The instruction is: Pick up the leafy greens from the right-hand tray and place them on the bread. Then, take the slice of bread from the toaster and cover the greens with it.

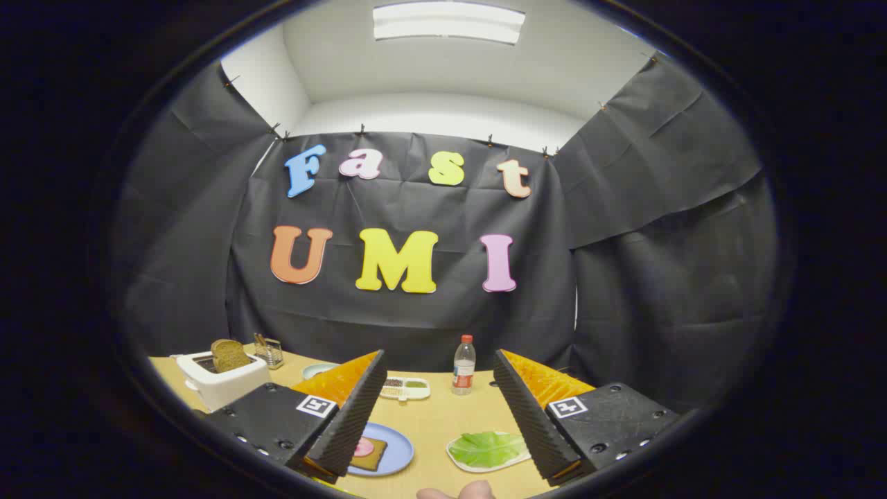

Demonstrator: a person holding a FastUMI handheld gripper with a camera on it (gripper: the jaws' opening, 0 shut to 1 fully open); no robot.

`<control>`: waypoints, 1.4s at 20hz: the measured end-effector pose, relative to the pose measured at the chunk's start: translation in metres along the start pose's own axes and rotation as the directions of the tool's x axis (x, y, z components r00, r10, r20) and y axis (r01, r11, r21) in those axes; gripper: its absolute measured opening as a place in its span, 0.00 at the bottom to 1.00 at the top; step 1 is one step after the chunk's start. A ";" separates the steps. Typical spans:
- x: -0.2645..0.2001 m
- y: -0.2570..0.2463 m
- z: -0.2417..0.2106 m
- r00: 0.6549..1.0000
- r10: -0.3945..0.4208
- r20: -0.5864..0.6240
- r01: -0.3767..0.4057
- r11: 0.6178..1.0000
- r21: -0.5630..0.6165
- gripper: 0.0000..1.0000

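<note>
Gripper (439, 409) gapes above table, leafy greens (487, 448) between fingers.

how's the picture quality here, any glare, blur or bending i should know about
In the gripper view, the ceiling light is blown out to white; straight lines bow toward the rim, as fisheye lenses do; the table is evenly lit with soft shadows; the toaster, bottle, greens and blue plate look reasonably sharp; the open gripper sits large and close, holding nothing.
</note>
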State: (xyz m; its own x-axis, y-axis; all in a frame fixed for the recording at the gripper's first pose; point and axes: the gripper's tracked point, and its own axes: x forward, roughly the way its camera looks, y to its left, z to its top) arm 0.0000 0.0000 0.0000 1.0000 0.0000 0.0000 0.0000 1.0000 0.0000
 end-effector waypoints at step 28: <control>0.013 -0.022 -0.016 0.999 0.014 -0.039 -0.013 1.000 0.022 0.95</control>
State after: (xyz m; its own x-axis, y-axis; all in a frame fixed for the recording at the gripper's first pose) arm 0.0131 -0.0224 -0.0164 0.9991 0.0143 -0.0390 -0.0135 0.9997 0.0223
